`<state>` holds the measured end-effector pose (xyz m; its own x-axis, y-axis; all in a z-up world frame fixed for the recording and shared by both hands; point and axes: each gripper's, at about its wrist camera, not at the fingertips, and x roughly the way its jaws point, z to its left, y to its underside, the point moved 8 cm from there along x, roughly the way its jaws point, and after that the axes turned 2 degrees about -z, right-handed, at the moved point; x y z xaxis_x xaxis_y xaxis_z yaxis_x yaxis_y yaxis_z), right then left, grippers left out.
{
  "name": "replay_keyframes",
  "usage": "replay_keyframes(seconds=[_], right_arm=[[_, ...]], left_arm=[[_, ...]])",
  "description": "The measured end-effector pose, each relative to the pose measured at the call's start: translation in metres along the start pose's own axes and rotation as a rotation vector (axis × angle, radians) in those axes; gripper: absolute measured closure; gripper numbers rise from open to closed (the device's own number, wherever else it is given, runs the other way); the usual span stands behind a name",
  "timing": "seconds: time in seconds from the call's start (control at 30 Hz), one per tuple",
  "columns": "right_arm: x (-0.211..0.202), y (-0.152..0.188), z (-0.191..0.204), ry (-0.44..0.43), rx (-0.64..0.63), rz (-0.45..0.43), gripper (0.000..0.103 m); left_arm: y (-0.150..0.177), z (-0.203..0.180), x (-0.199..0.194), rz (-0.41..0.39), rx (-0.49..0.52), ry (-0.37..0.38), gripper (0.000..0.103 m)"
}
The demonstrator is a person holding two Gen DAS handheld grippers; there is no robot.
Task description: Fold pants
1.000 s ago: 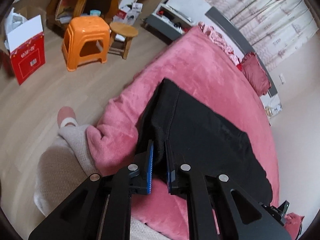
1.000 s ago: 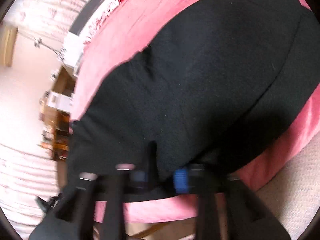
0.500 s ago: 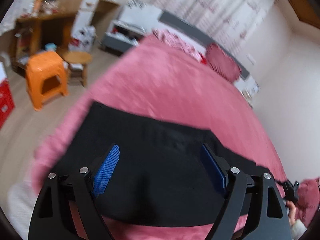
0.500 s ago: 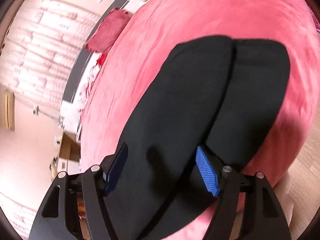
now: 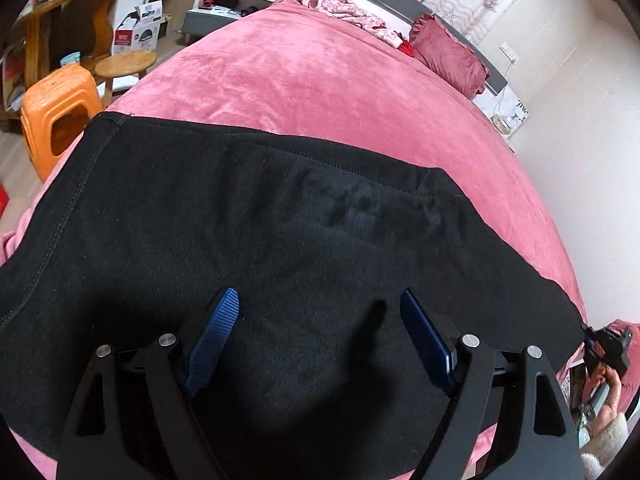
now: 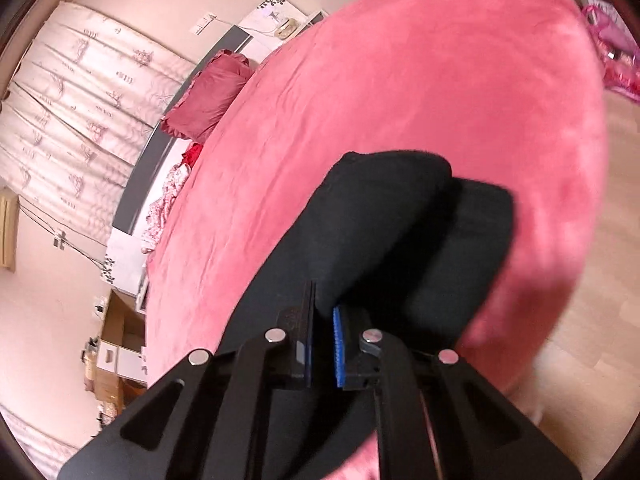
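The black pants [image 5: 280, 208] lie spread across the near edge of a pink bed [image 5: 320, 80]. My left gripper [image 5: 316, 312] is open just above the pants' middle, its blue pads apart and holding nothing. In the right wrist view the pants [image 6: 380, 216] run away from me, folded double, with their far end near the bed's edge. My right gripper [image 6: 322, 320] has its blue pads close together, with a fold of the black cloth between them.
An orange plastic stool [image 5: 56, 112] and a round wooden stool [image 5: 124, 60] stand on the floor left of the bed. A dark red pillow [image 5: 448, 52] lies at the headboard. The other gripper and hand [image 5: 604, 352] show at the right edge. Wooden floor [image 6: 600, 280] lies beyond the bed.
My left gripper let go of the pants' edge, opened and moved over their middle. My right gripper opened, then shut on a fold of the pants.
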<state>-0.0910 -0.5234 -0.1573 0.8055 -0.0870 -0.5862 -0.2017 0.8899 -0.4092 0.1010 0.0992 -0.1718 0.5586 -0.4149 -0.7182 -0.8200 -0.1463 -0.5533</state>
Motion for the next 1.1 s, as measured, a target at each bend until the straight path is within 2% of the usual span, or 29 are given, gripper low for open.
replay_keyframes(seconds=[0.13,0.2,0.23,0.3,0.4,0.43,0.5,0.6,0.73,0.83,0.87,0.97,1.03,1.1], right_arm=[[0.008,0.017,-0.043,0.112,0.037,0.066,0.096],[0.010,0.018,-0.054,0.109,0.080,0.068,0.094],[0.008,0.018,-0.055,0.100,0.095,0.055,0.093],[-0.002,0.012,-0.050,0.117,0.075,0.025,0.080],[-0.026,-0.004,-0.037,0.206,-0.026,-0.071,0.072],[-0.036,-0.010,-0.026,0.216,-0.076,-0.118,0.072],[-0.037,-0.014,0.001,0.209,-0.166,-0.157,0.065],[-0.017,0.006,0.037,0.174,-0.336,-0.102,0.063],[0.030,0.035,0.064,0.152,-0.451,0.021,0.063],[0.059,0.043,0.067,0.183,-0.488,0.045,0.063],[0.074,0.032,0.066,0.205,-0.494,0.048,0.063],[0.084,0.035,0.051,0.269,-0.499,0.069,0.067],[0.083,0.035,0.045,0.275,-0.506,0.069,0.069],[0.083,0.032,0.040,0.257,-0.478,0.065,0.069]], left_arm=[[-0.001,-0.005,0.003,0.005,0.019,-0.017,0.021],[0.000,-0.007,0.002,0.006,0.026,-0.022,0.021],[-0.001,-0.007,0.001,0.004,0.028,-0.023,0.021],[-0.002,-0.007,-0.001,-0.003,0.028,-0.029,0.021],[-0.007,-0.008,-0.009,-0.031,0.036,-0.063,0.021],[-0.009,-0.011,-0.013,-0.047,0.041,-0.064,0.021],[-0.016,-0.026,-0.020,-0.081,0.060,-0.031,0.021],[-0.023,-0.056,-0.015,-0.066,0.110,0.024,0.021],[-0.026,-0.098,0.017,0.005,0.217,0.052,0.021],[-0.032,-0.121,0.046,0.022,0.319,0.023,0.021],[-0.037,-0.128,0.060,0.030,0.359,0.006,0.022],[-0.049,-0.131,0.089,0.038,0.421,-0.060,0.034],[-0.057,-0.122,0.107,0.049,0.420,-0.113,0.037],[-0.062,-0.111,0.124,0.062,0.379,-0.120,0.035]])
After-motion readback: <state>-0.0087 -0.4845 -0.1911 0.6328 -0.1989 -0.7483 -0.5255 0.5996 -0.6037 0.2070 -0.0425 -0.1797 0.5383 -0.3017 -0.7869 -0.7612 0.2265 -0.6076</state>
